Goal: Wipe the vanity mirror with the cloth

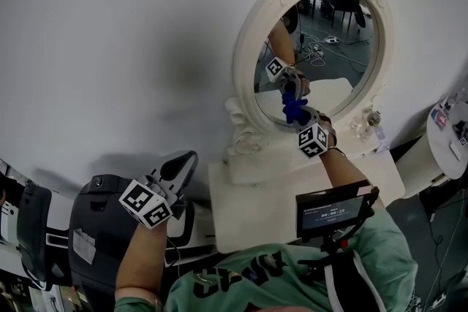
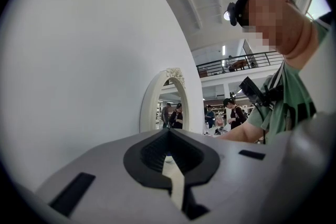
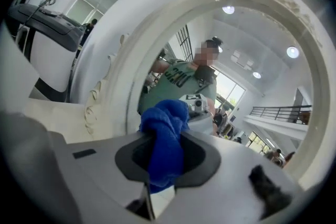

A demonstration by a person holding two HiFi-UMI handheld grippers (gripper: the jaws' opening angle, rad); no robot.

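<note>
An oval vanity mirror in an ornate white frame (image 1: 247,47) stands on a white table (image 1: 248,219) against the white wall. My right gripper (image 1: 301,119) is shut on a bunched blue cloth (image 1: 294,109), which it holds against the lower part of the glass. In the right gripper view the cloth (image 3: 165,136) bulges out between the jaws of the right gripper (image 3: 165,165), with the frame (image 3: 131,50) curving around it. My left gripper (image 1: 183,164) is raised at the lower left, away from the mirror, shut and holding nothing. The left gripper view shows the mirror (image 2: 168,105) edge-on beyond the left gripper (image 2: 169,157).
A black machine (image 1: 95,230) stands left of the table, under my left arm. A small glass bottle (image 1: 373,118) sits by the mirror's right foot. A white round stand (image 1: 446,139) is at the far right. A small screen (image 1: 333,212) hangs at my chest.
</note>
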